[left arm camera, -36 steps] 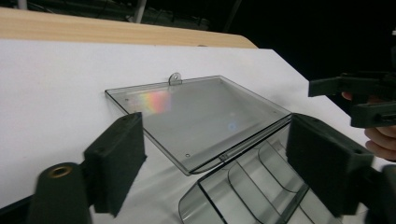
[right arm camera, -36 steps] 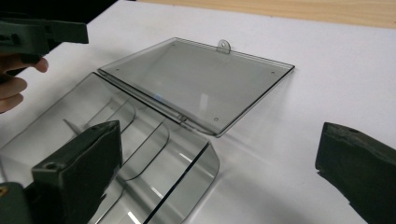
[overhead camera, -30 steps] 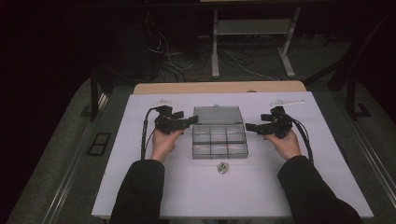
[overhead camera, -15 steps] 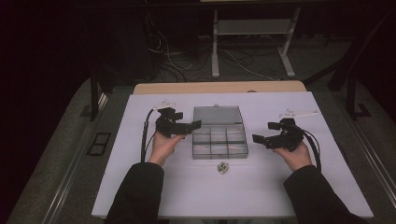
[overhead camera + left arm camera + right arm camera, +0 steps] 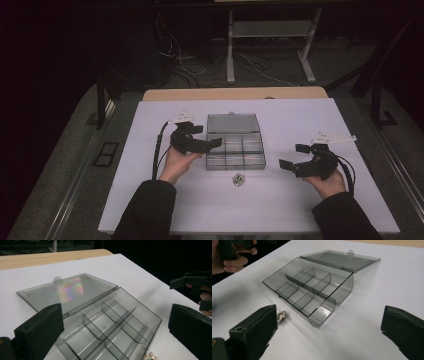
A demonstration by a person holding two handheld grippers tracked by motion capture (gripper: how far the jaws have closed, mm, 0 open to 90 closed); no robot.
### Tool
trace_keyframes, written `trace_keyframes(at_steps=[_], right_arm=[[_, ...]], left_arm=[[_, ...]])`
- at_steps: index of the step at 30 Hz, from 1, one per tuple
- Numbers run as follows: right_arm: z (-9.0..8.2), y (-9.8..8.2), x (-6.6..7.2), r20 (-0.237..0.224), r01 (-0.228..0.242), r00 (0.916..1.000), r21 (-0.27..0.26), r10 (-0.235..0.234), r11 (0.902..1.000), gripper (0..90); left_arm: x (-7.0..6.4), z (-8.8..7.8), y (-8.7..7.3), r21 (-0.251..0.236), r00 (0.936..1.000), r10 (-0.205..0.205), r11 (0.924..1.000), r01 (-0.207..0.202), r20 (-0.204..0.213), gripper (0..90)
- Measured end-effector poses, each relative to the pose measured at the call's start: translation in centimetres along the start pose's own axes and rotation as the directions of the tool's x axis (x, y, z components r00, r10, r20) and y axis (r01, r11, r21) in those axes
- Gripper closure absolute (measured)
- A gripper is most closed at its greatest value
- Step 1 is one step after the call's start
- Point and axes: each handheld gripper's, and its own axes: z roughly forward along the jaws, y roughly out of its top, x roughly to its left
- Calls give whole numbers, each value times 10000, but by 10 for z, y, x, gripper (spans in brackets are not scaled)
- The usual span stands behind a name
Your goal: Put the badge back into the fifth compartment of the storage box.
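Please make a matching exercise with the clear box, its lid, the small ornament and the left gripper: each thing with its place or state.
Things:
1. clear smoky plastic compartment box
2. flat hinged lid
3. small metallic ornament
4. left gripper

Places or states:
A. jaws wide open, holding nothing
B. lies folded back on the white table cover
C. its compartments are empty
D. lies outside the box, at its near edge

Pairs: 1-C, 2-B, 3-D, 4-A

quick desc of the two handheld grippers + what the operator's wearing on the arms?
Both the left gripper and the right gripper are black, each with two blocky, flat-faced black jaws. A pale three-cornered plate tops each one, and a black cable loops back from each body. The person's bare hands hold them; dark long sleeves cover both forearms. No markings are readable.
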Motion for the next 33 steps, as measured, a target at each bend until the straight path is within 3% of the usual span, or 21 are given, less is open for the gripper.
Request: trace_keyframes(at_steps=[7,18,29,33], right_arm=[[-5,-13,5,-5,49,10000,56,-49,10000,5],[-16,-30,11,-41,-56,10000,-48,56,10000,5],[-20,-43,10,108,-122,9999,112,121,9999,5],[-22,-48,10,156,-87,9998,168,84,9998,5]], left_arm=[[-13,4,-2,301,9989,335,9990,-344,320,0],[-26,9,-8,673,9960,478,9963,-529,752,0],[-42,17,-15,1127,9905,715,9900,-848,1174,0],[-48,21,-18,1382,9864,904,9843,-1095,1376,0]])
